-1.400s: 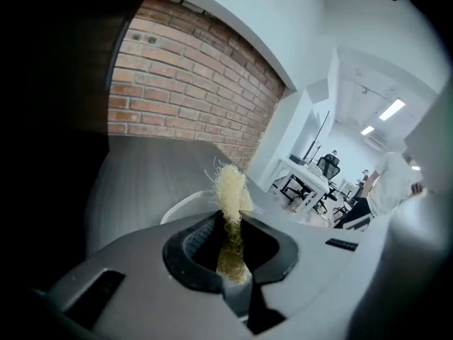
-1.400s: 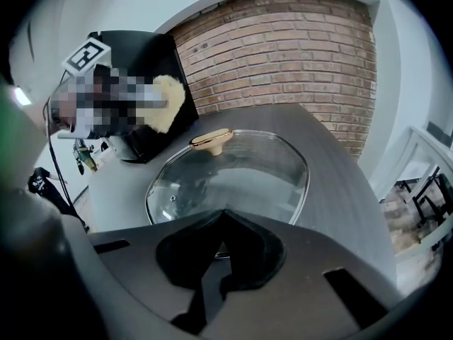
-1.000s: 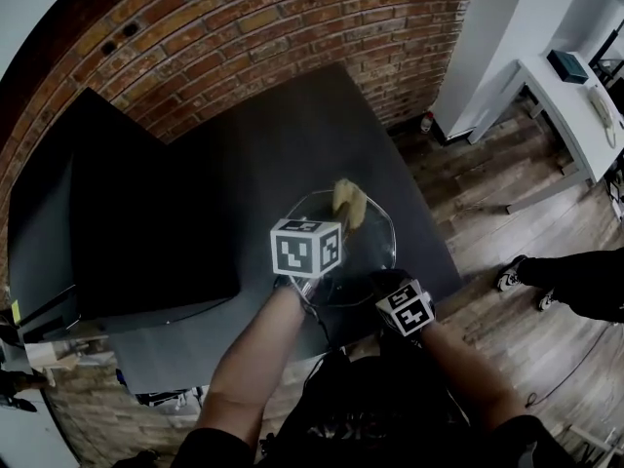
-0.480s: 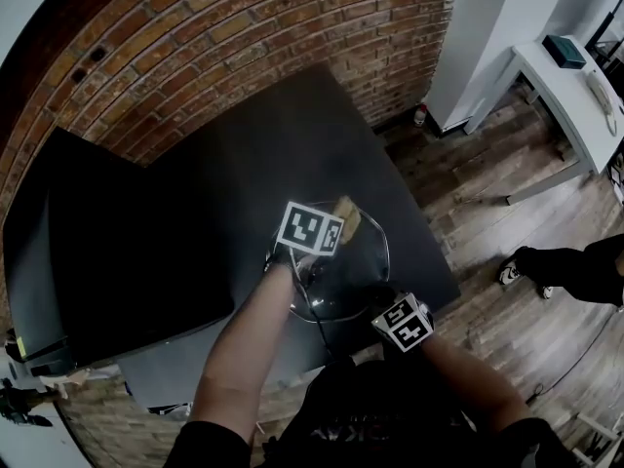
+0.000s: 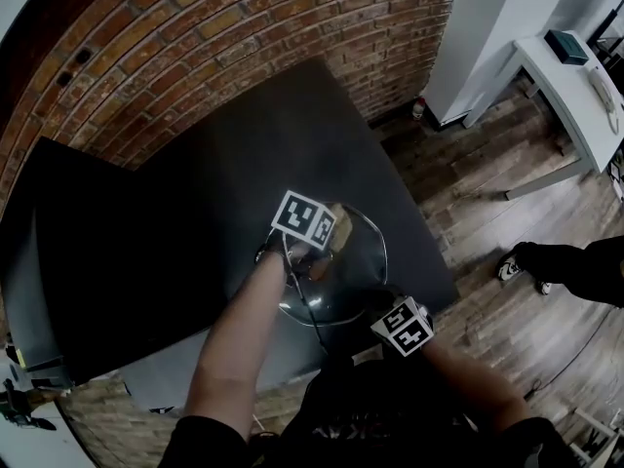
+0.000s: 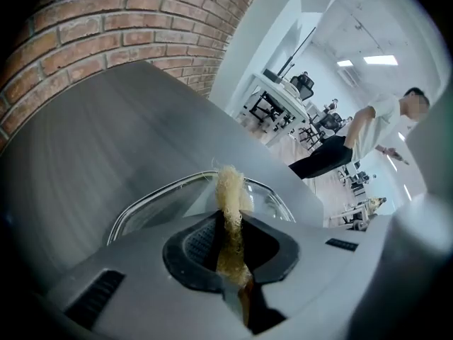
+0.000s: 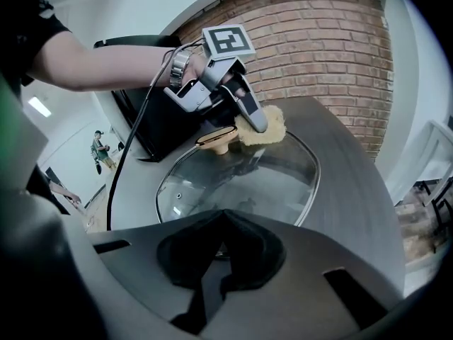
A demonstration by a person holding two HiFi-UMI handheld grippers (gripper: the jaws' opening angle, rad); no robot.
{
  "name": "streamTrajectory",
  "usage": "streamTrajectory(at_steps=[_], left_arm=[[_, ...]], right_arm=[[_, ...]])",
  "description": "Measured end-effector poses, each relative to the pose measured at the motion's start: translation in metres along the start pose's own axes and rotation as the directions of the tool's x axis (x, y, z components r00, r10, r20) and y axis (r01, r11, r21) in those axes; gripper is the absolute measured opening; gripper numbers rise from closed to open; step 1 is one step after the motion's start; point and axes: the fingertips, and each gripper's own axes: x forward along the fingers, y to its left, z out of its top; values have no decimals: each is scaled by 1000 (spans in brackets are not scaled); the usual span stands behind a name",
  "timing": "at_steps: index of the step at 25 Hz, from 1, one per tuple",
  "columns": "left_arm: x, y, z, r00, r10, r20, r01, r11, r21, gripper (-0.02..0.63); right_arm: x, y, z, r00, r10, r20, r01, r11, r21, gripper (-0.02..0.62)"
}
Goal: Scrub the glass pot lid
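Pinching a fibrous scrubber [image 6: 228, 190], my left tool [image 6: 228, 241] presses it on the glass pot lid [image 7: 248, 179]; my right tool [image 7: 223, 245] clamps the lid's rim.

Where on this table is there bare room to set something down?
Bare table lies between the glass pot lid and the brick wall. The large black object fills the left; the near edge is crowded: left gripper, right gripper, lid.

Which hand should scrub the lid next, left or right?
Left. The left gripper pinches the sponge and rests it on the lid beside the knob. The right gripper is shut on the lid's near rim, likely steadying it.
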Motion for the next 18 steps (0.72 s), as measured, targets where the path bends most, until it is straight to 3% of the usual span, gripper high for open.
streamTrajectory(at_steps=[7, 18], left_arm=[[-5, 10, -3, 998, -40, 56, 46, 994, -101, 60], [-32, 57, -33, 990, 27, 141, 6, 974, -226, 60]], right_arm=[[-2, 0, 0, 1000, 4, 6, -4, 1000, 16, 18], [2, -1, 1, 1000, -23, 12, 23, 999, 41, 18]])
